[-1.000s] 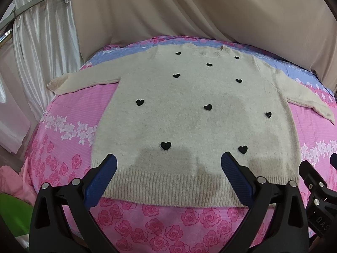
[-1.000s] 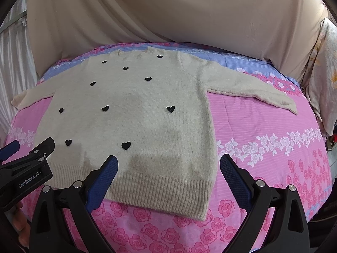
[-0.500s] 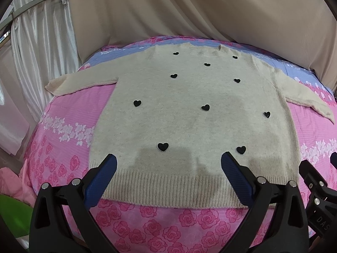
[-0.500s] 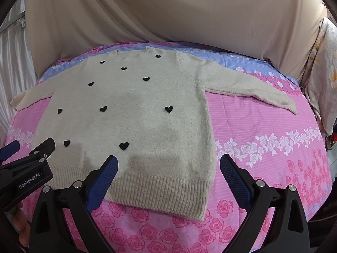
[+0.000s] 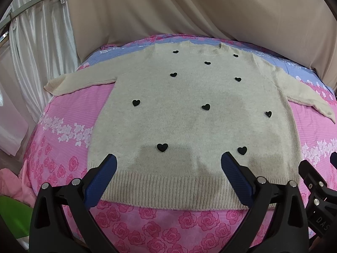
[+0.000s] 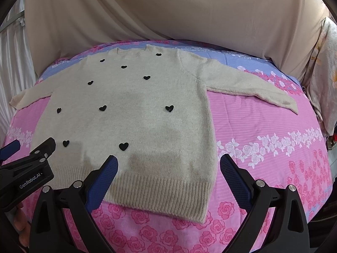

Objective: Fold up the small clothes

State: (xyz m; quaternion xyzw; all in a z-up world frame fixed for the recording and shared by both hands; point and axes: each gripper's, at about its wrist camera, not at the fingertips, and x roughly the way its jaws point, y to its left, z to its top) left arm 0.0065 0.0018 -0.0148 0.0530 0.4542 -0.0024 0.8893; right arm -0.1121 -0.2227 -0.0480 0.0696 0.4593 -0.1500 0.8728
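Note:
A cream knitted sweater (image 5: 189, 109) with small black hearts lies flat, front up, on a pink floral bed, both sleeves spread out sideways. It also shows in the right wrist view (image 6: 130, 113). My left gripper (image 5: 168, 164) is open and empty, hovering above the ribbed hem (image 5: 168, 189) near its left half. My right gripper (image 6: 168, 164) is open and empty, above the hem's right corner (image 6: 202, 202). The left gripper's side (image 6: 27, 168) shows at the left edge of the right wrist view.
The pink rose-print bedspread (image 5: 63, 130) covers the bed, with a blue band near the far edge (image 6: 242, 61). A beige draped sheet (image 5: 189, 10) hangs behind. White curtains (image 5: 31, 52) stand at the left. A patterned cloth (image 6: 324, 73) hangs at the right.
Both grippers have drifted very slightly; the sweater sits a touch lower and nearer in both views. Nothing was grasped or moved.

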